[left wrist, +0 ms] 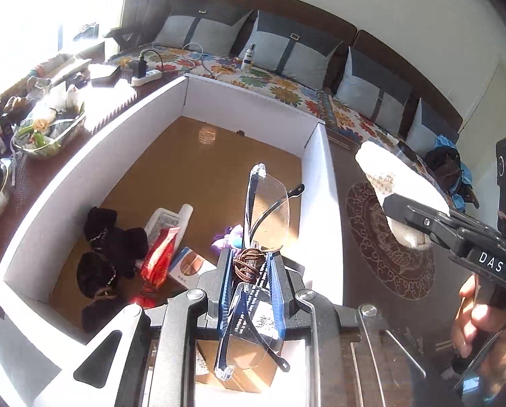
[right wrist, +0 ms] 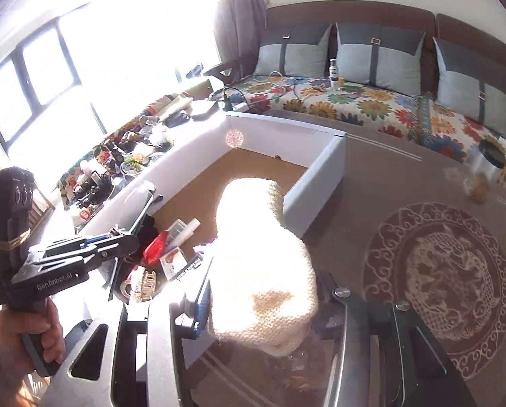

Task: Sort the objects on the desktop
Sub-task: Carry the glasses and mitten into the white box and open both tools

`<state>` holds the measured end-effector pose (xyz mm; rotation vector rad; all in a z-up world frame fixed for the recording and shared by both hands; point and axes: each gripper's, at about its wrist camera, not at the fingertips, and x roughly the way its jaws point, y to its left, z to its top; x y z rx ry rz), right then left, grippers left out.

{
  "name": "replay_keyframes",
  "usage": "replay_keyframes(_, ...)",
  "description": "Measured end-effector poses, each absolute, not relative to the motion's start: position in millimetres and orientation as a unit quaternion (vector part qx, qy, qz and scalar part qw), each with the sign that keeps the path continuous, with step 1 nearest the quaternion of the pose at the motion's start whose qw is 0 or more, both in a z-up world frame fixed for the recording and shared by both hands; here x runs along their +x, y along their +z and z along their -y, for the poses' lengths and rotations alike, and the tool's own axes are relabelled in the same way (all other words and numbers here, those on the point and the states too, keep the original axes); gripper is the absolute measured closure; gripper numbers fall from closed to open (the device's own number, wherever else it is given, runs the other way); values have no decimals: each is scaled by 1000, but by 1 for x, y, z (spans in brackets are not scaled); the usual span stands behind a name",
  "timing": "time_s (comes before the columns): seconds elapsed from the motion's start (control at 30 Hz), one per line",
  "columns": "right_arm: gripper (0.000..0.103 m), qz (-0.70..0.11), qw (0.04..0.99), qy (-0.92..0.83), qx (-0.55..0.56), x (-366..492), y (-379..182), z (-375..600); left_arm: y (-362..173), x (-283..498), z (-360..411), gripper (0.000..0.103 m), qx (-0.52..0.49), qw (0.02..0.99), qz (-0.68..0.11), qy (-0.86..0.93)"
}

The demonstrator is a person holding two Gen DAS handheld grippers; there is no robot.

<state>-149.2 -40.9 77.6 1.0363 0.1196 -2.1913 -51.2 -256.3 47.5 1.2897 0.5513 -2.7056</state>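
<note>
My left gripper (left wrist: 251,268) is shut on a pair of clear glasses (left wrist: 268,217) with a brown cord wound round the bridge, held above the near end of a white-walled cardboard box (left wrist: 83,156). The box holds black pouches (left wrist: 114,237), a red packet (left wrist: 159,257) and a white tube (left wrist: 181,217). My right gripper (left wrist: 398,217) is shut on a cream knitted sock (left wrist: 395,176), right of the box. In the right wrist view the sock (right wrist: 263,271) fills the centre, over the box's right corner (right wrist: 317,186), and the left gripper (right wrist: 117,240) shows at the left.
A dark table with a round dragon emblem (right wrist: 439,281) lies right of the box. A glass jar (right wrist: 483,173) stands at its far right. Baskets of clutter (left wrist: 46,129) sit left of the box. A floral sofa (right wrist: 354,101) runs behind.
</note>
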Motion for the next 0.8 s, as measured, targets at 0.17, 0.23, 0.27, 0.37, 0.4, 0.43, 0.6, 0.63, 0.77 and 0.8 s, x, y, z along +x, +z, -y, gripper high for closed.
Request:
replay_keyframes(0.17,50,-68,364,-815,446,-177,47,142,3,-51,280,80,472,83,-215,-851)
replay_keyframes(0.23,34,-73,353,-803,475,-187,30,160,-6,-51,282,61,483,93,-228,-840)
replay_keyframes(0.27,29,-74,350,-797,486,-190,24,162,-6,-49,281,52,481,95,-232,-840)
replay_keyframes(0.37,26,-82,343,-802,483,-188,28,155,8,-33,277,23,451,113,-211,-860)
replay_keyframes(0.4,17,-85,346,-804,476,-185,34,150,15,-27,273,20,438,123,-196,-869)
replay_keyframes(0.43,12,-91,346,-809,467,-182,41,144,23,-23,270,14,429,139,-178,-875)
replay_keyframes(0.6,0,-117,315,-830,445,-169,70,112,51,-7,258,6,404,255,-126,-869)
replay_keyframes(0.63,0,-119,309,-831,448,-168,72,107,55,-3,257,6,401,248,-136,-872)
replay_keyframes(0.77,0,-134,294,-825,464,-160,74,94,66,11,254,6,407,256,-173,-860)
replay_keyframes(0.8,0,-140,291,-825,463,-157,74,93,67,13,252,6,414,262,-173,-854)
